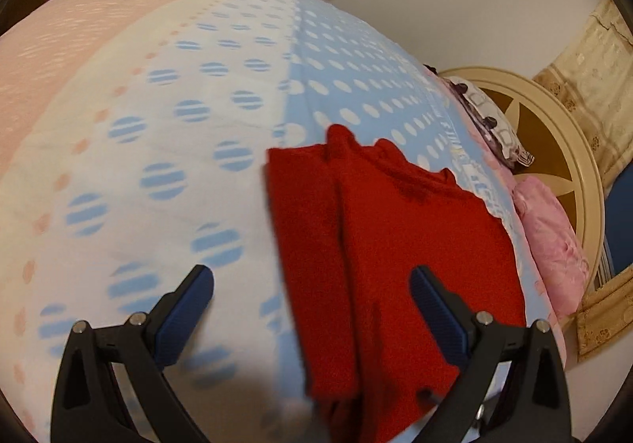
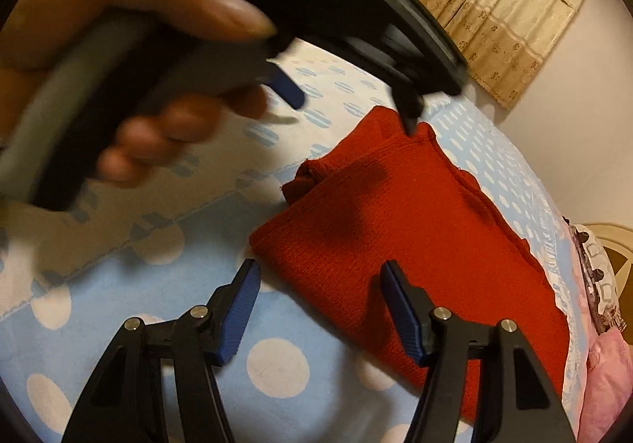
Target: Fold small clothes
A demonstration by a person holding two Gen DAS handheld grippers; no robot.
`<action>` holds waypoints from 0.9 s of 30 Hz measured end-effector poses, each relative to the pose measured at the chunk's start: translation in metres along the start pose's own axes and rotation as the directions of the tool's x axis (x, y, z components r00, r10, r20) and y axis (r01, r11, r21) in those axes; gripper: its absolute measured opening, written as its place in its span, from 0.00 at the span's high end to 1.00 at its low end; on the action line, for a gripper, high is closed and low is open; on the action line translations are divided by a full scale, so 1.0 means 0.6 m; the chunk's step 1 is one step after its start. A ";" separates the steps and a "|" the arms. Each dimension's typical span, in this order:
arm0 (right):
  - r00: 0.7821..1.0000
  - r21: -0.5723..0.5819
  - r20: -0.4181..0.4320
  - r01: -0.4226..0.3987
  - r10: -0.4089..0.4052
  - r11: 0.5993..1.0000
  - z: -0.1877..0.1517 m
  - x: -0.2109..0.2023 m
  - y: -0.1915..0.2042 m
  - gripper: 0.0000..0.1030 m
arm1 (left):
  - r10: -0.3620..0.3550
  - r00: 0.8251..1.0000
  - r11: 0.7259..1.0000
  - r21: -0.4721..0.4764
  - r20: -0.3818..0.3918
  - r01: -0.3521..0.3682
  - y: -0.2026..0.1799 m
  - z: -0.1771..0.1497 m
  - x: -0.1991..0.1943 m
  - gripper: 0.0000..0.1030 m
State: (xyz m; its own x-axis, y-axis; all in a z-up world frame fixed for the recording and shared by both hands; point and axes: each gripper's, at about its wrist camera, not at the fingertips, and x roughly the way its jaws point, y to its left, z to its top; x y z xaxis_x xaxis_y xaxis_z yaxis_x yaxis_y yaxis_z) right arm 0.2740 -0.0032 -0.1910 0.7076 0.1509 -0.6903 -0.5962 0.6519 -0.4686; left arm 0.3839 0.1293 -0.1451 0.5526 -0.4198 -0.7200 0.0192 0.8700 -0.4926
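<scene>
A red knit garment (image 1: 395,245) lies folded on the bed, with a narrower folded strip along its left side. It also shows in the right wrist view (image 2: 415,237). My left gripper (image 1: 312,277) is open and empty, hovering over the garment's near edge. My right gripper (image 2: 320,269) is open and empty, just above the garment's near corner. In the right wrist view the left gripper (image 2: 348,99) is held by a hand above the garment's far end, blurred.
The bed has a blue and white dotted sheet (image 1: 198,118) and a pink cover (image 1: 59,47) at the far left. Pink and patterned pillows (image 1: 554,245) lie by a cream round headboard (image 1: 554,126). Beige curtains (image 2: 494,8) hang behind.
</scene>
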 end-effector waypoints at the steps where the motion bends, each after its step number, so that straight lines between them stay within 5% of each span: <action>1: 1.000 -0.002 0.002 -0.002 0.002 1.000 -0.001 0.000 0.000 0.42 | -0.002 1.000 1.000 0.005 -0.012 0.002 -0.006 0.005 0.013 0.02; 10: 1.000 -0.012 0.018 0.023 -0.023 1.000 -0.001 0.007 0.003 0.43 | 0.001 0.999 0.998 0.055 -0.045 0.002 -0.021 0.021 0.052 0.11; 18: 0.999 -0.066 0.022 0.036 -0.035 0.997 -0.002 0.007 0.020 0.73 | -0.019 0.996 0.996 0.090 -0.082 0.026 -0.026 0.037 0.068 0.51; 20: 0.999 -0.060 0.017 0.035 -0.035 0.998 -0.002 0.008 0.017 0.87 | -0.033 0.995 0.994 0.103 -0.096 0.042 -0.028 0.036 0.070 0.81; 27: 0.996 -0.017 0.068 0.052 -0.051 0.999 0.000 -0.033 -0.012 0.92 | -0.143 0.987 0.990 -0.013 -0.071 0.142 -0.005 0.046 0.054 0.84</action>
State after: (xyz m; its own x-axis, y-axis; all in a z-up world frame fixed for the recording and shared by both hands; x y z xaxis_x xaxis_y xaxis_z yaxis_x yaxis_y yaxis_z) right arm 0.2645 -0.0109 -0.1740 0.7610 0.1679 -0.6267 -0.5652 0.6458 -0.5133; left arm 0.4246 0.1202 -0.1533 0.4833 -0.5571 -0.6754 0.0864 0.7980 -0.5964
